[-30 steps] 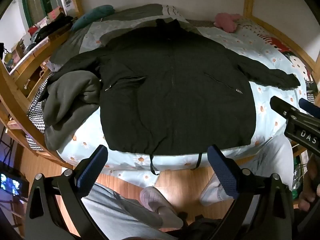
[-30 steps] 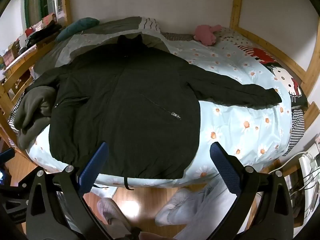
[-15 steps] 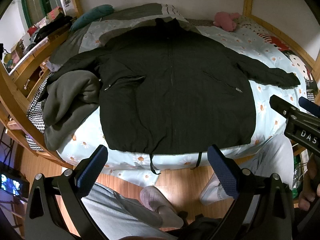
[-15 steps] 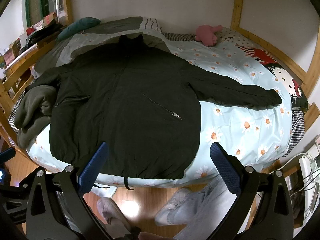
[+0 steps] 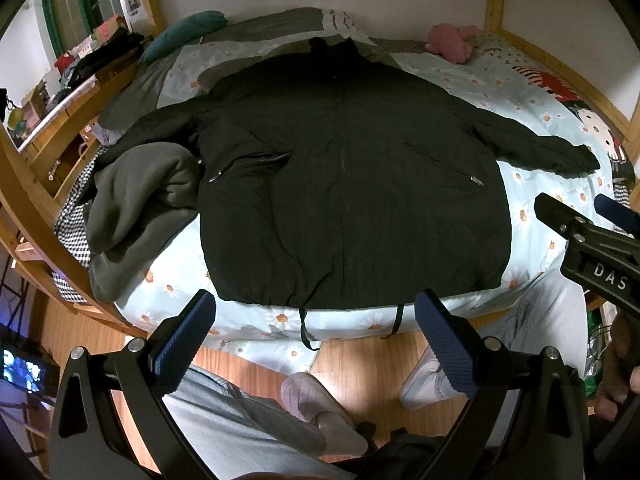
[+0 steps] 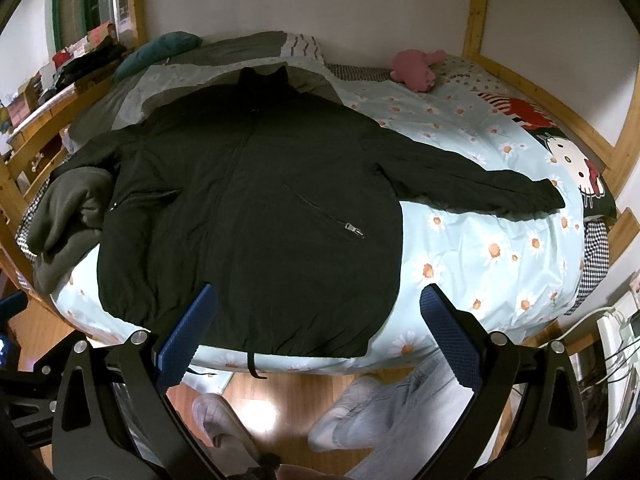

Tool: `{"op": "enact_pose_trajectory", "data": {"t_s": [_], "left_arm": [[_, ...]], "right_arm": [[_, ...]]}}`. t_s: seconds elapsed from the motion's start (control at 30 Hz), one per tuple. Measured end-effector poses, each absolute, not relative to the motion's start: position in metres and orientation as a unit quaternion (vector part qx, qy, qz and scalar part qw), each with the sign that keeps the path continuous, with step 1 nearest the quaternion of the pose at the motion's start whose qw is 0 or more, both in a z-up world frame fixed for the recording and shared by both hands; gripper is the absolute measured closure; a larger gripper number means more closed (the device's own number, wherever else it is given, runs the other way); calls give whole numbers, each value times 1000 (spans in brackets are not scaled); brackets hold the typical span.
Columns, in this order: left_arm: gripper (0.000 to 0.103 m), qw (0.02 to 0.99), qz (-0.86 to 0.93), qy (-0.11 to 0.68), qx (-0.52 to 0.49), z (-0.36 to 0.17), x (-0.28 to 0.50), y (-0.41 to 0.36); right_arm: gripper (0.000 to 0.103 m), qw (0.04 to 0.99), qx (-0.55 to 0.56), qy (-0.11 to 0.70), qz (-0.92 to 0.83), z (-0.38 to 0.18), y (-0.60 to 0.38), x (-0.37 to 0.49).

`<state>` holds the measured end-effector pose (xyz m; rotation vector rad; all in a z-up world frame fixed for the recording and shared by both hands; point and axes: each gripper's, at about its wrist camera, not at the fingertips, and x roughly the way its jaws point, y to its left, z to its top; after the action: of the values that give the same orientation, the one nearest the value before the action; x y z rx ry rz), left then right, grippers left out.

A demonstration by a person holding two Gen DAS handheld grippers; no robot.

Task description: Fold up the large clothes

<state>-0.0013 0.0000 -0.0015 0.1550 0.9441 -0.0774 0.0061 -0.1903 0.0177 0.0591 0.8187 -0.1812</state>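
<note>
A large black zip jacket [image 5: 344, 184] lies flat, front up, on a bed with a light blue daisy sheet [image 5: 532, 216]. Its collar points to the far wall and its hem with two drawcords hangs at the near edge. Its right sleeve [image 6: 472, 184] stretches out over the sheet. Its left sleeve runs under a grey fleece garment [image 5: 144, 196]. My left gripper [image 5: 316, 328] is open and empty, held above the floor just short of the hem. My right gripper [image 6: 318, 320] is open and empty, near the hem's right part of the jacket [image 6: 256, 216].
A wooden bed frame [image 6: 560, 100] rims the bed. A pink plush toy [image 6: 414, 70] and a teal pillow [image 5: 184, 34] lie at the far end. A Hello Kitty pillow [image 6: 568, 160] sits at the right. The person's legs and shoes [image 5: 316, 400] stand on the wooden floor below.
Both grippers have drifted slightly; the jacket sits a little lower in both views. Nothing was taken hold of.
</note>
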Motion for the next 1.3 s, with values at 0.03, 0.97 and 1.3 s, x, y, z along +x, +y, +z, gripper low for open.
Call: {"op": "enact_pose_trajectory", "data": {"t_s": [0.03, 0.97, 1.3], "left_arm": [[6, 887, -36, 454, 75, -1, -1, 0], [6, 894, -10, 441, 72, 10, 1, 10], [6, 894, -7, 443, 72, 7, 4, 10]], "right_arm": [[3, 913, 28, 397, -87, 15, -191, 4], [3, 911, 12, 409, -58, 12, -185, 4], [3, 909, -4, 415, -32, 10, -177, 5]]}}
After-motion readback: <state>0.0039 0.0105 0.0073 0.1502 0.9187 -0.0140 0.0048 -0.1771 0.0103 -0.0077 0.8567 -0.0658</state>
